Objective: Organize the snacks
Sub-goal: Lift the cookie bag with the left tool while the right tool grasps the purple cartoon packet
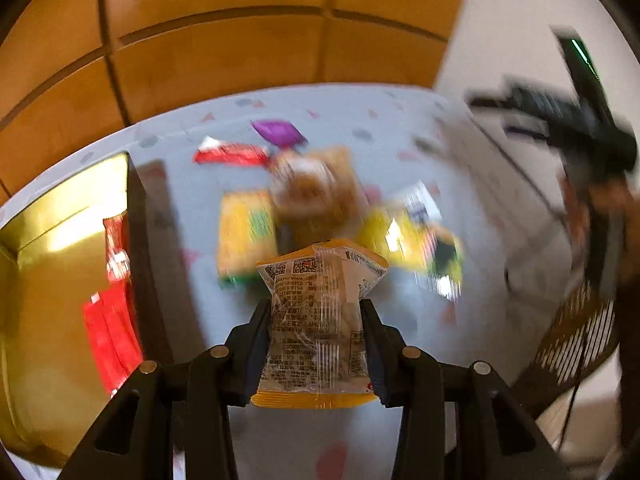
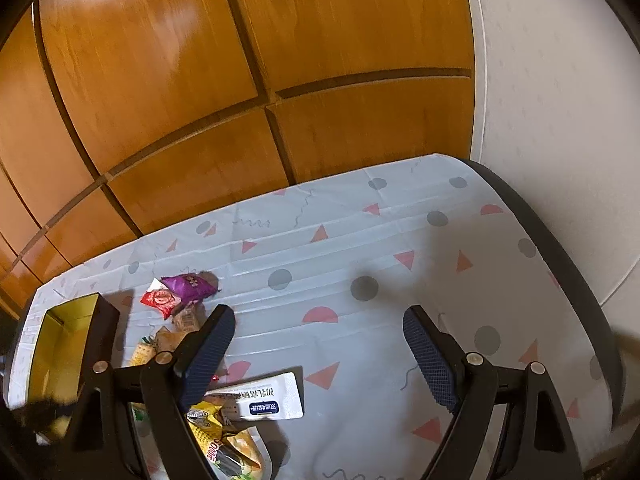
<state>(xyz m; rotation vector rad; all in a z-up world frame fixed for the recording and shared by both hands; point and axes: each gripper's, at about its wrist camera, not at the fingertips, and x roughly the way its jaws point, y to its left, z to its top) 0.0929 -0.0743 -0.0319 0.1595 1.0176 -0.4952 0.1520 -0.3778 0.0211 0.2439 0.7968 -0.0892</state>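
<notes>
I have a small snack packet (image 1: 318,320) in my left gripper (image 1: 316,316). The packet is clear with orange ends and tiny black print, and both fingers (image 1: 256,344) press on its sides, so the claw is clamped on it. It hangs in the air above the table (image 1: 400,128).

Past the packet the left camera is very blurry. I can see a brown packet (image 1: 316,192), a yellow and green one (image 1: 246,232), a bright yellow one (image 1: 404,236), a red one (image 1: 230,155) and a purple one (image 1: 279,132), all lying close together on the table. To the left is a box (image 1: 48,280) with a shiny gold inside, and red packets (image 1: 112,320) lie in it.

My right gripper (image 2: 318,340) holds nothing. Its two fingers (image 2: 206,356) are far apart, up over the cloth (image 2: 400,240) with pink and grey shapes. Below it lie a white packet (image 2: 266,398) and some yellow ones (image 2: 208,432). Farther off are the purple packet (image 2: 188,287) and the red one (image 2: 162,301), touching each other, and the gold box (image 2: 60,336) is at the left edge. A wooden wall (image 2: 200,80) stands behind the table.
</notes>
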